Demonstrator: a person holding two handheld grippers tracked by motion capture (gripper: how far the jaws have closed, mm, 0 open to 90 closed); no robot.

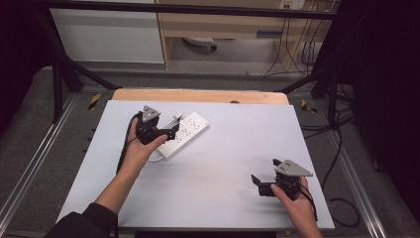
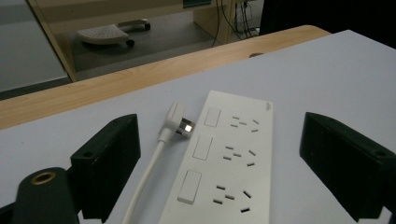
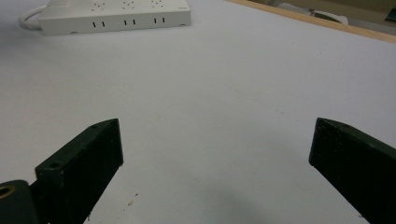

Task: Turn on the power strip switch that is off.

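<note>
**Left gripper poised over power strip and plug**

The jaws of the left gripper (image 1: 171, 133) are spread wide, with nothing held between them. Framed in their gap in the left gripper view are a white power strip (image 2: 229, 158) and, just beside it at 9 o'clock, its own white plug (image 2: 179, 123), lying unplugged on the cord (image 2: 144, 179). The strip is seen flat on the white table (image 1: 223, 163), at about 11 o'clock from the table's centre in the high view. The right gripper (image 1: 257, 182) is held low near the table's 4 o'clock corner, well apart from the strip, its jaws likewise parted and empty.

The approach step is judged to be in hand: nothing has yet been grasped. The next move probably calls for the left jaws to be lowered and closed around the plug's body, clear of the cord.
</note>
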